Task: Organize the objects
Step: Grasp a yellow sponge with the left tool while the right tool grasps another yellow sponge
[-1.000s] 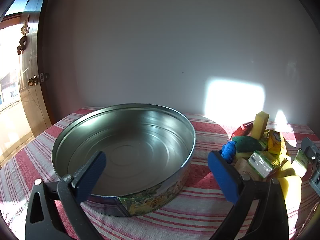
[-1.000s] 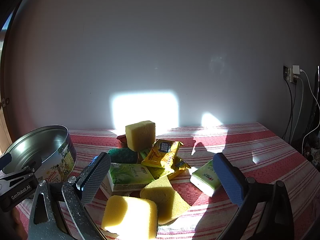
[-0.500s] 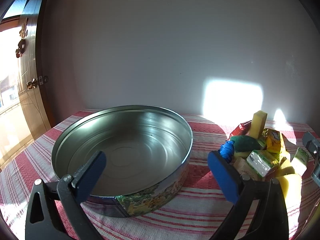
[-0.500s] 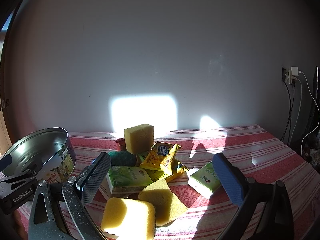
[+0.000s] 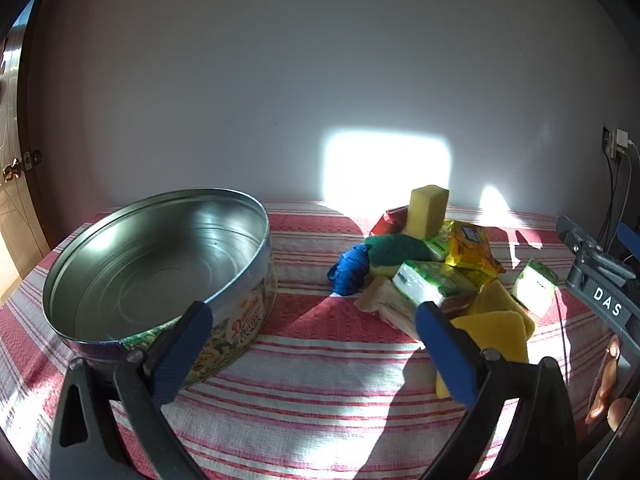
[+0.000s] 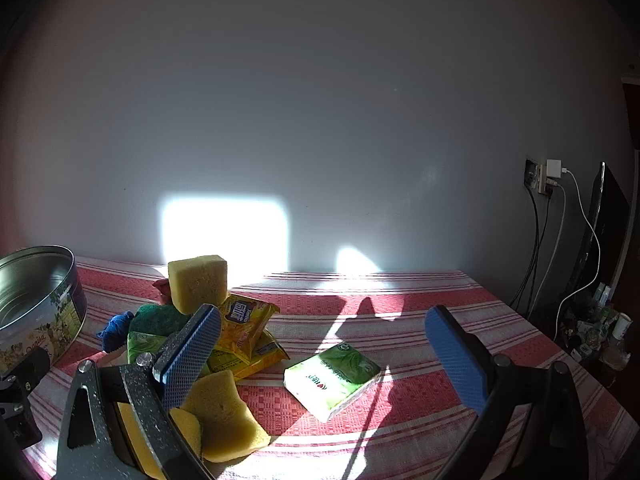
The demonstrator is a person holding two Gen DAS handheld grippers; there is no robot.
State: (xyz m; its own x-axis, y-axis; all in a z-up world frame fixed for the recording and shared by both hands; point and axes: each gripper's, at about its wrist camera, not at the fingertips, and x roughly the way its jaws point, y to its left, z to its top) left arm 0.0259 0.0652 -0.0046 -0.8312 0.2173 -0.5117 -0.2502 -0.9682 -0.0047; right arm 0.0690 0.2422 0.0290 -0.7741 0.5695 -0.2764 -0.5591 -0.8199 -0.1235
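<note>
An empty round metal tin stands on the left of the striped tablecloth. To its right lies a heap: an upright yellow sponge, a green scourer, a blue cloth, yellow snack packets, a green tissue pack and flat yellow sponges. A second green tissue pack lies apart on the right. My left gripper is open over the cloth between tin and heap. My right gripper is open above the lone tissue pack.
A plain wall runs behind the table. On the right a wall socket with a white charger has cables hanging down, beside a dark screen and small clutter. A door with a brass handle is at the far left. A person's fingers show at the right edge.
Both grippers have swung to the right. The tin slid left in both views, and the lone tissue pack now lies between the right gripper's fingers in view. Jaws stay open.
</note>
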